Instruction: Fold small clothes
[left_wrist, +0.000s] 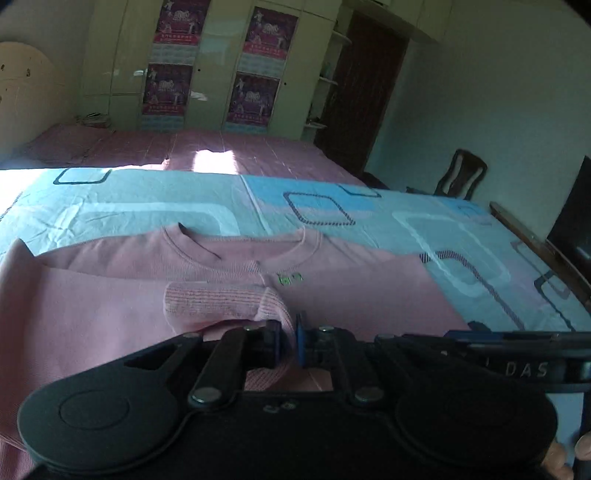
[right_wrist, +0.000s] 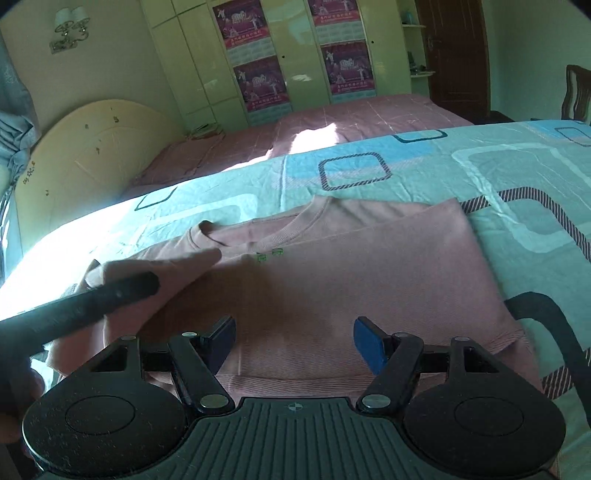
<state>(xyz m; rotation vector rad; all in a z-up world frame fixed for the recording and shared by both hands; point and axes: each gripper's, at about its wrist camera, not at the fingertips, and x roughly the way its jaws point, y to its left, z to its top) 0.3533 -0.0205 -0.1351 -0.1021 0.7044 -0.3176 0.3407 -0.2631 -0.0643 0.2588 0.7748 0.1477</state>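
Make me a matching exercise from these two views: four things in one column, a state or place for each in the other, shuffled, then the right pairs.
Things
1. left claw
2. right claw
3. pink top
4. green logo

States or places
A. open, nothing between the pads
B. spread on the patterned sheet
C. just below the neckline
D. shut on the ribbed cuff

Pairs: 1-D, 2-A, 3-B, 4-C
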